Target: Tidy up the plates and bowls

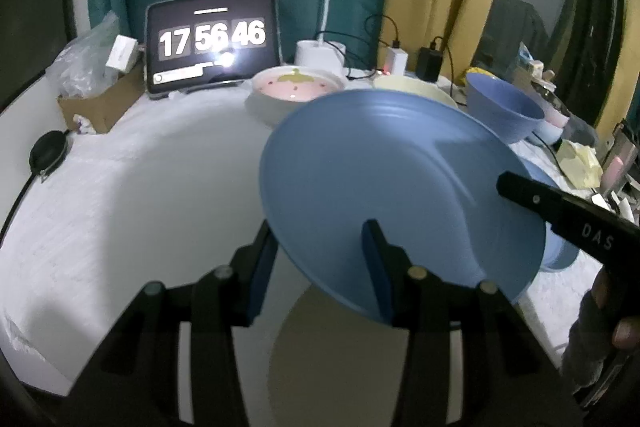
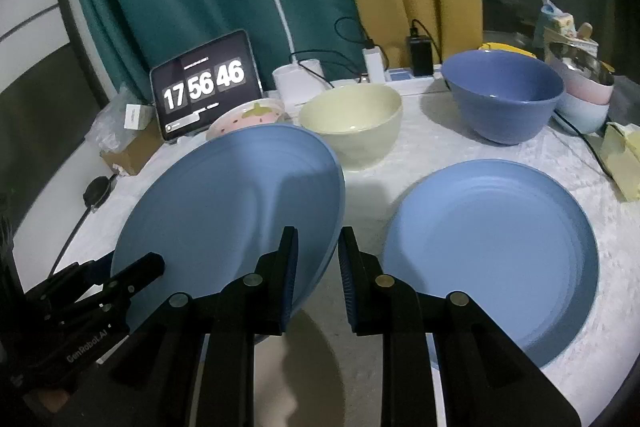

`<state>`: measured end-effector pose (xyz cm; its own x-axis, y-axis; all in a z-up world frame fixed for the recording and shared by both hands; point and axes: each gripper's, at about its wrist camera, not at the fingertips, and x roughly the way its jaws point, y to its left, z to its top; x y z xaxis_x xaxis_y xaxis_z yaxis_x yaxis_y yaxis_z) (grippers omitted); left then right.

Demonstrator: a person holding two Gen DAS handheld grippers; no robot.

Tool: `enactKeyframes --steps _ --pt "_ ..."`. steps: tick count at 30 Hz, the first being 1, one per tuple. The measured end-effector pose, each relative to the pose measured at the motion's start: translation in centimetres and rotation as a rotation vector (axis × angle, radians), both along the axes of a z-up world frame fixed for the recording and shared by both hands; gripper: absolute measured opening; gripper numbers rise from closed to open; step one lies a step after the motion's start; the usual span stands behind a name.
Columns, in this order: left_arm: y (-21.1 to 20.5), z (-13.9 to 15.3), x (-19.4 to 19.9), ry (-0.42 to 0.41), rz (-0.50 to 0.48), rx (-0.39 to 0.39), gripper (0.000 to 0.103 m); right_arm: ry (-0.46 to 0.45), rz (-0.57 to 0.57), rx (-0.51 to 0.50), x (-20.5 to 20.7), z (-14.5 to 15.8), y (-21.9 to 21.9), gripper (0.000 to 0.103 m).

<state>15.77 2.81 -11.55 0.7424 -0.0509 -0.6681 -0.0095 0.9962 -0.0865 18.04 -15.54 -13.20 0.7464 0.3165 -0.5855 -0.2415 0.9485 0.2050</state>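
In the left wrist view the lifted plate (image 1: 392,187) hides most of the cream bowl (image 1: 416,87) and second plate (image 1: 560,251). In the right wrist view it covers part of the strawberry dish (image 2: 248,117). The table's (image 2: 432,131) right-edge clutter is too blurred to identify.

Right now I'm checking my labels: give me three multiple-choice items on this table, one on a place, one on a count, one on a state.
1. The cream bowl stands: A) between strawberry dish and dark blue bowl; B) on a plate; C) upside down.
2. Blue plates: A) one; B) two; C) four.
3. The raised plate is: A) flat; B) tilted, pinched by left gripper and right gripper; C) stacked.
Key: A, those neighbours flank it; B, raised plate plus lying plate; B, its rim sits between both pairs of fingers.
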Motion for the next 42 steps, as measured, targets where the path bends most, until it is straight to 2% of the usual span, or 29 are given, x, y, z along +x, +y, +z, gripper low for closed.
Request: enactKeyframes --steps 17,42 --pt "-4.4 0.5 0.3 0.0 -0.075 0.027 0.045 -0.015 -0.071 0.03 -0.9 0.1 -4.5 0.022" --pt "-11.9 -0.6 1.3 0.034 -0.204 0.076 0.045 -0.002 -0.197 0.075 -1.9 -1.2 -11.7 0.022"
